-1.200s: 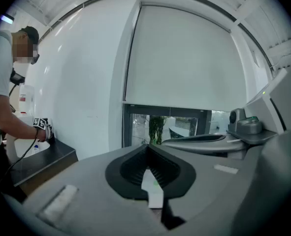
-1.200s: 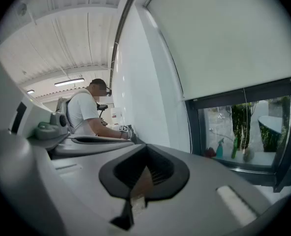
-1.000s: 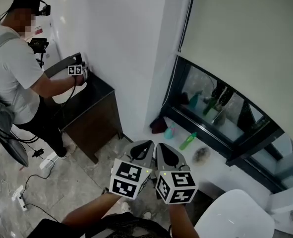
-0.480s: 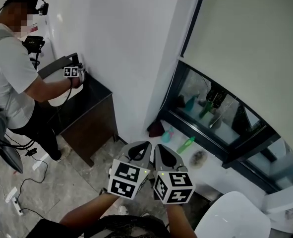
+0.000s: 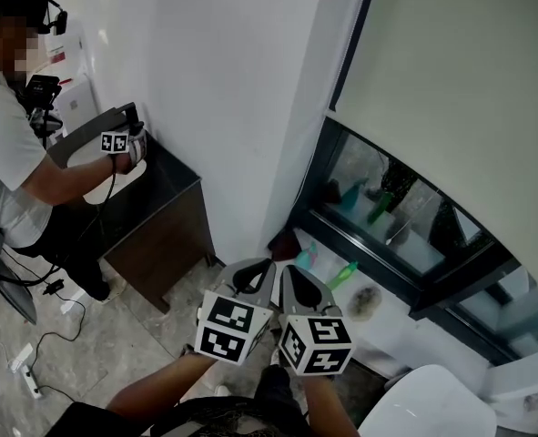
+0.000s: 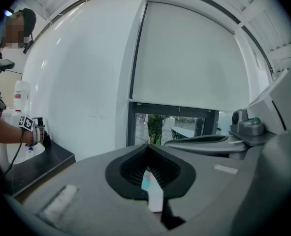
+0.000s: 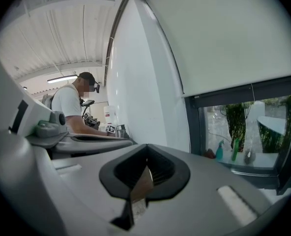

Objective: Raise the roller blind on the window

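The cream roller blind [image 5: 451,71] hangs low over the window at the upper right of the head view, its bottom edge above the dark-framed glass [image 5: 387,212]. My left gripper [image 5: 259,266] and right gripper [image 5: 292,269] are held side by side low in the middle, well short of the blind. Both are shut with nothing between the jaws. In the left gripper view the blind [image 6: 189,63] lies straight ahead past the closed left gripper [image 6: 146,146]. The right gripper view shows the blind [image 7: 224,38] at the upper right, beyond the closed right gripper [image 7: 146,147].
A green bottle [image 5: 342,275] and a teal spray bottle [image 5: 307,255] stand on the white sill [image 5: 391,321]. At the left, another person [image 5: 9,153] works over a dark cabinet [image 5: 164,221]. A white seat [image 5: 428,408] sits at lower right; a power strip [image 5: 27,378] lies on the floor.
Both grippers have stayed shut and side by side, drifting slightly down in the head view. The other person has moved toward the left edge of the view.
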Tool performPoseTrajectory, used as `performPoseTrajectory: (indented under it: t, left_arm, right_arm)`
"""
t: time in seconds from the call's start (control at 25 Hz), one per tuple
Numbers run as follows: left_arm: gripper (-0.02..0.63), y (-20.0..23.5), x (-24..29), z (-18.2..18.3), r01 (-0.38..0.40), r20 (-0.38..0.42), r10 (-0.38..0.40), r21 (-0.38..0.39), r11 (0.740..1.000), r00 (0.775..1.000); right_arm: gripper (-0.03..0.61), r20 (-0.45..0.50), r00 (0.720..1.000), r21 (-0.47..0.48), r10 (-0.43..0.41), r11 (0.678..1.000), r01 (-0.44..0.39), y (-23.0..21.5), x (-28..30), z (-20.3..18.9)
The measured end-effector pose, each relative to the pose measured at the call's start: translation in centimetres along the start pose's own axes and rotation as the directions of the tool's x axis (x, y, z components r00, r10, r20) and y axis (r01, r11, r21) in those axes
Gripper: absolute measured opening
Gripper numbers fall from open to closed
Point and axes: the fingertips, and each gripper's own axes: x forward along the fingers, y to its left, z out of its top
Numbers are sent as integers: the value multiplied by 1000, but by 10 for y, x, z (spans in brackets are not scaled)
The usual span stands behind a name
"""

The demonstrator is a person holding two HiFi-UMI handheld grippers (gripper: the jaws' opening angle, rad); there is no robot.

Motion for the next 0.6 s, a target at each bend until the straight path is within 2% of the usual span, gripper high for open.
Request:
performPoseTrajectory:
  t: [0.6]
  left_arm:
    - [-3, 12, 129, 46, -116, 4, 116, -23, 993, 993]
  right_arm:
    - [-8, -9, 989, -12, 148, 989, -148, -101, 81, 44]
